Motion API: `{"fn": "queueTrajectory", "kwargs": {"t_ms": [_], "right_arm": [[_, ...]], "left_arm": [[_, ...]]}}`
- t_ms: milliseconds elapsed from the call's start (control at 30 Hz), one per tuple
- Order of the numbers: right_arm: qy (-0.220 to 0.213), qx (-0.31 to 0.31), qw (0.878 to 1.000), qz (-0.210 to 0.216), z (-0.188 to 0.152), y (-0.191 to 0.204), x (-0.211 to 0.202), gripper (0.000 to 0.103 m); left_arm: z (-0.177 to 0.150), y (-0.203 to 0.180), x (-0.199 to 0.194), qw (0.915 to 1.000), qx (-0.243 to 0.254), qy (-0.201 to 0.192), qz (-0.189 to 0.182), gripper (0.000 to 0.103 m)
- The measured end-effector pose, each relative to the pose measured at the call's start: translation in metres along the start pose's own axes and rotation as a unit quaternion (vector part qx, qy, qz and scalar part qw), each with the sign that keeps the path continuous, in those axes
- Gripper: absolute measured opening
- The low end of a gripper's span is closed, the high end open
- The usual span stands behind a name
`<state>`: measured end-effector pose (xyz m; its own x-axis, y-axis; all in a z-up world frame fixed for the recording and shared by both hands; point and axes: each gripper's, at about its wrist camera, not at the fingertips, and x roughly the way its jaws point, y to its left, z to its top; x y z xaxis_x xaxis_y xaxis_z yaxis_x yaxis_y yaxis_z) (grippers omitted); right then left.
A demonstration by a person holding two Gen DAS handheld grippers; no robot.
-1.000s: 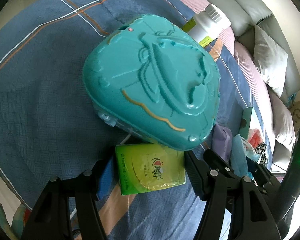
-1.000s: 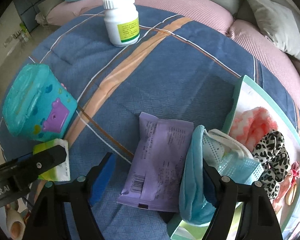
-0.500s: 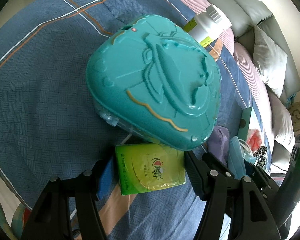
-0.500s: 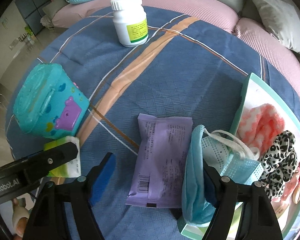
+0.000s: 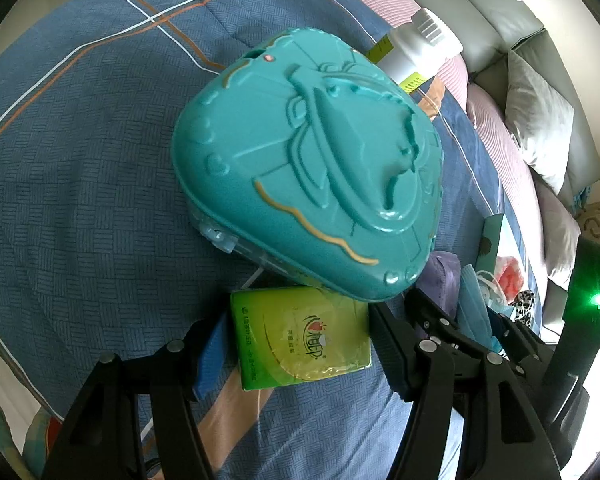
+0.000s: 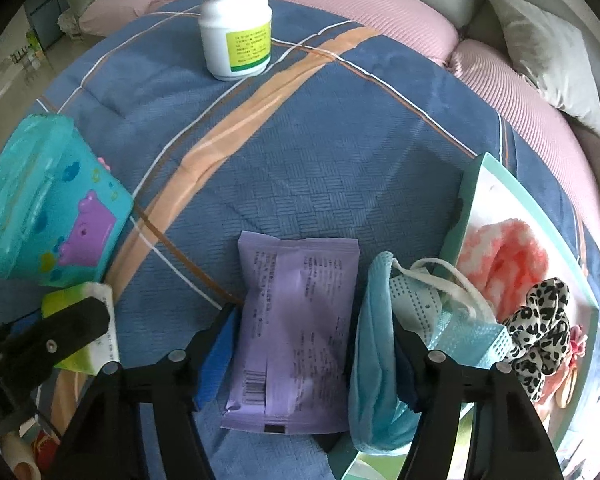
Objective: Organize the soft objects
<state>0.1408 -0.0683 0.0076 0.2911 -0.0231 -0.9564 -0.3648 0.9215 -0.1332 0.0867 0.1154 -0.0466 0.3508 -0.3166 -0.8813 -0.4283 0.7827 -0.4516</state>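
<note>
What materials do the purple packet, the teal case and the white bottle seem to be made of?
Purple packet: thin matte plastic film, judging by its creases and back seam.
Teal case: hard glossy moulded plastic, with raised relief and highlights.
White bottle: smooth opaque plastic, probably; ribbed cap, paper-like yellow label.

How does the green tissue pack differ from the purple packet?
The green tissue pack is thick and blocky; the purple packet is flat with crimped ends. The tissue pack lies partly under the teal case; the purple packet touches a blue mask instead. The tissue pack sits between the left gripper's fingers, the purple packet between the right gripper's. Both are soft packs on the blue quilt.
</note>
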Motion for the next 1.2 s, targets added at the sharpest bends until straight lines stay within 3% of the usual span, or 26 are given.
{"fn": "queueTrajectory", "kwargs": {"t_ms": [233,333,533,933,1200], "right_arm": [[-0.001,0.009,1.000,0.002,0.003,0.000,0.003,0.070],[-0.006,0.015,1.000,-0.002,0.001,-0.005,-0.001,0.061],[-0.019,0.033,0.999,0.015,0.000,-0.017,-0.006,0.054],[-0.048,0.062,0.996,0.042,-0.009,-0.026,-0.027,0.030],[-0.055,0.072,0.995,0.046,-0.012,-0.031,-0.037,0.025]], "left_arm": [[-0.001,0.000,0.000,1.0000,0.000,0.000,-0.001,0.067],[-0.001,0.000,0.000,1.0000,-0.001,0.000,-0.001,0.067],[-0.001,0.000,0.000,1.0000,-0.001,0.000,-0.001,0.067],[-0.001,0.000,0.000,1.0000,-0.001,0.001,-0.003,0.067],[0.000,0.000,0.000,1.0000,-0.002,0.001,-0.004,0.067]]}}
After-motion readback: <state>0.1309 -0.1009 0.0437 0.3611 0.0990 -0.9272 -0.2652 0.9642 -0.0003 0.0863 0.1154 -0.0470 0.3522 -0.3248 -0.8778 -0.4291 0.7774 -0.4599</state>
